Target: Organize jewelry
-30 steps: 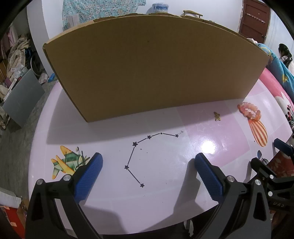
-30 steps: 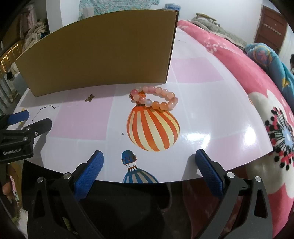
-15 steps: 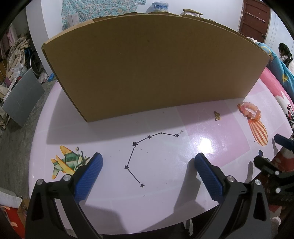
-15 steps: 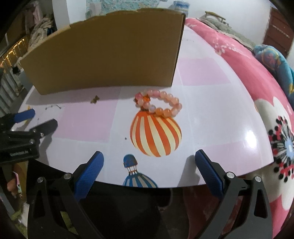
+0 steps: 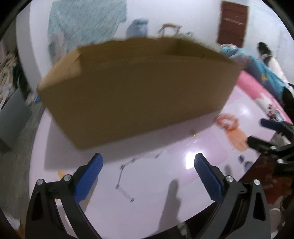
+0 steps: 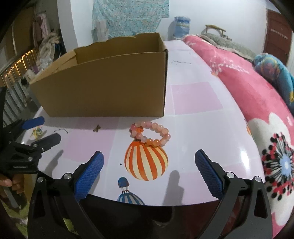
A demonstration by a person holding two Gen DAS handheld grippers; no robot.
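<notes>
Around the table we see a cluttered bedroom.
We find a pink flowered blanket (image 6: pixel 248 88) along the table's (image 6: pixel 198 117) right edge, a teal patterned cloth (image 6: pixel 128 16) hanging on the white wall, a dark red door (image 6: pixel 277 35) in the far corner, and striped balloon pictures (image 6: pixel 146 161) printed on the tabletop.

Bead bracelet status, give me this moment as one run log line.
bead bracelet: on table, untouched | cardboard box: open-topped | left tongs: open | right tongs: open

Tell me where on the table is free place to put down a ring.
Free: the table between bracelet and blanket, and right of the box. Crowded: the strip before the box, with bracelet and butterfly charm.
</notes>
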